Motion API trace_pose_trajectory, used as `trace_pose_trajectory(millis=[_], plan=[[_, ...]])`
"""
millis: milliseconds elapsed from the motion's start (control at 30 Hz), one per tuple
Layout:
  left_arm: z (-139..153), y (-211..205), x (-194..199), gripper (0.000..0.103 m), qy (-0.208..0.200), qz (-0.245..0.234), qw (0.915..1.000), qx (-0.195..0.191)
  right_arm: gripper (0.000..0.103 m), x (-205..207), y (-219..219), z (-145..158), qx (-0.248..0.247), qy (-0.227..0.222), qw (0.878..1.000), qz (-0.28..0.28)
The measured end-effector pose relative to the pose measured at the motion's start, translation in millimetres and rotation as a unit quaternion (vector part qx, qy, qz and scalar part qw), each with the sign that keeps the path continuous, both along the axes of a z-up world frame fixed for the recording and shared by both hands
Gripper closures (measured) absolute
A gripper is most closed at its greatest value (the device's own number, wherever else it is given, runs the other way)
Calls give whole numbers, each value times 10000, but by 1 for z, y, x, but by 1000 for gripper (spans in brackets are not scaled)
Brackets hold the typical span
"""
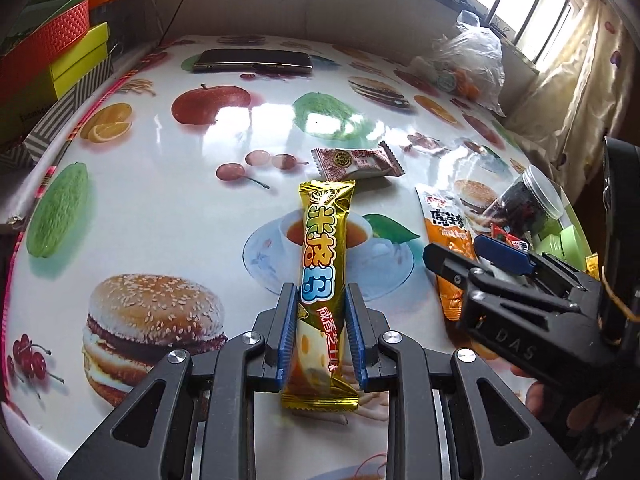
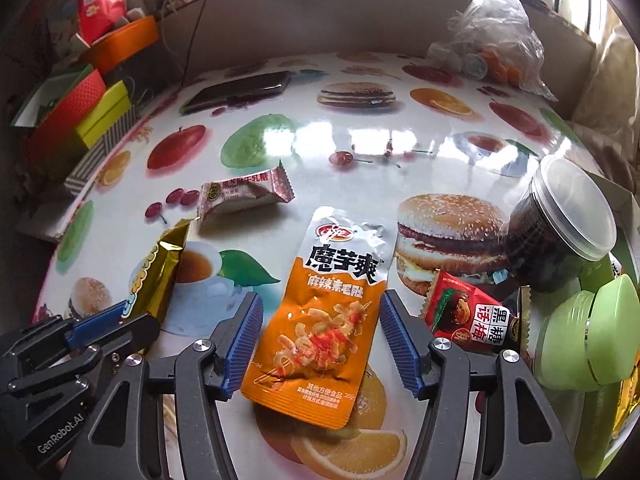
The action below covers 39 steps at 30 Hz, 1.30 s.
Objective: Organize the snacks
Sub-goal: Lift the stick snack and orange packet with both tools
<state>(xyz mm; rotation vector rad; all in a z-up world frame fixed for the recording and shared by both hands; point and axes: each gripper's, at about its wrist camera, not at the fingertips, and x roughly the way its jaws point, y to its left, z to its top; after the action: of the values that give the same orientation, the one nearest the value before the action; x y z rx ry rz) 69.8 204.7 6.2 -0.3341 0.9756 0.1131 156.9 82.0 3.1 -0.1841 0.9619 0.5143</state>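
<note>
Between the blue pads of the left tongs (image 1: 322,332) lies the gold snack bar (image 1: 323,280), flat on the worktop (image 1: 168,208), its long axis running straight away from the tongs along their line of reach. The pads press on both long sides of its lower half, so the left tongs look closed on it, though whether it is firmly pinched or only bracketed I cannot tell for sure.

Just to the right, the right tongs (image 2: 320,346) stand wide open around the orange konjac pouch (image 2: 320,328); the pouch lies lengthwise between the pads with a small gap on each side, and its near end points back toward the wrist. Each snack is therefore already lined up with its own tongs, and no crossing of arms seems needed.

Beyond the gold bar's far end, close but apart, sits a small brown-and-white candy (image 1: 357,162). Room is tight on the right: a red plum packet (image 2: 468,316), a dark jar with a clear lid (image 2: 560,224) and a green container (image 2: 580,340) crowd the right pad's outer side. Open worktop stretches ahead and to the left, toward the phone (image 1: 253,60) and the plastic bag (image 1: 472,60) at the far edge. My judgement: lifting the bar straight up and carrying it left or forward is the freest path.
</note>
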Motion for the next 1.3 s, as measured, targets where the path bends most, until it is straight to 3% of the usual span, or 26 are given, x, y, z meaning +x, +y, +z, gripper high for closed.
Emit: trace_pose_trajectory(millis=[200,267,367,467,600,700,733,1300], plan=[[0,1,4,77,7,-42,10000,27,42,0,-2,-1,-96,-155,9998,-39],[1,0,6,65,-21,-76,10000,1,42,1,-4,-1,-77,-163,9998,-55],[1,-5,11,56,18,-114,9999,94,42,0,-5,-2,-64,-180,9998,-21],[1,-11,15,56,41,-119,9995,285,48,-1,-6,-2,-71,-231,9997,-27],[0,-8,17,56,-12,-27,9998,221,54,-2,-10,-2,-26,-270,9996,-62],[0,-10,18,67,28,36,9992,391,57,-4,-11,-1,-24,-295,9995,-74],[0,-10,17,80,45,51,9991,427,58,-4,-11,-1,-19,-303,9995,-79],[8,-26,8,80,-24,212,9995,224,72,-18,-24,7,339,-354,9987,103]])
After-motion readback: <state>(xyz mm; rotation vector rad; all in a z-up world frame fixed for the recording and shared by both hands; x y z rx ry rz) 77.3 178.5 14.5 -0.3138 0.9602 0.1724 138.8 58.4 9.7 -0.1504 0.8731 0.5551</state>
